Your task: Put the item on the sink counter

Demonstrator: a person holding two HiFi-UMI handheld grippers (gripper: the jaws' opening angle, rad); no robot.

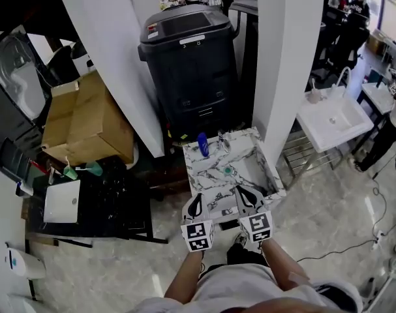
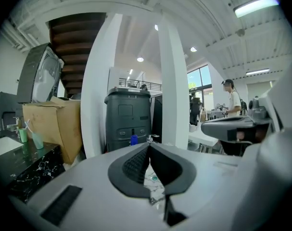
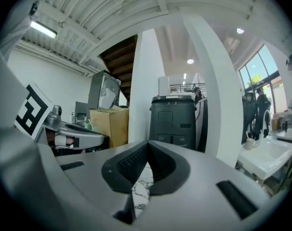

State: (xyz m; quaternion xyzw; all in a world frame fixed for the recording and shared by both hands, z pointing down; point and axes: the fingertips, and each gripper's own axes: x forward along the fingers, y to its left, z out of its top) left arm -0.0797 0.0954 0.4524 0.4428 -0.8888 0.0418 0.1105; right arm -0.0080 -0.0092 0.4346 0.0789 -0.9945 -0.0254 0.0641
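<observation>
A small marble sink counter stands in front of me, with a faucet at its back and a green drain in its basin. A blue item stands upright on its back left rim, and shows small in the left gripper view. My left gripper and right gripper hover side by side over the counter's front edge. Both are shut with nothing between their jaws, as the left gripper and the right gripper show in their own views. Neither touches the blue item.
A tall black bin stands behind the marble counter between two white pillars. At the left are a cardboard box and a black counter with a white basin and green cups. A white sink stands at the right.
</observation>
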